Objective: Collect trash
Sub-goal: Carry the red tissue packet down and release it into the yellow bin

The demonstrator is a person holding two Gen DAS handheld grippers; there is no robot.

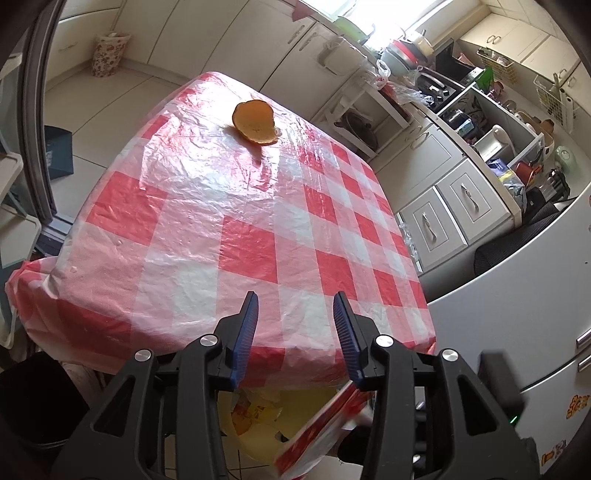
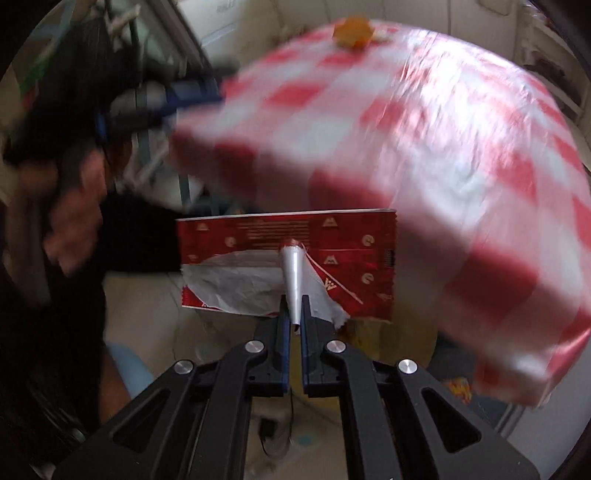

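Observation:
An orange peel lies on the far part of the table's red-and-white checked cloth; the right wrist view shows it blurred. My left gripper hovers open over the near table edge with nothing between its fingers. Beyond that edge, my right gripper is shut on the torn silver flap of a red snack wrapper, which hangs flat in front of it. The same wrapper shows below the left gripper, over a yellow bag.
Kitchen cabinets and a cluttered counter run along the right, with a white fridge nearest. A floral bin stands on the far floor. A person's hand is blurred at left. Yellow bag sits under the wrapper.

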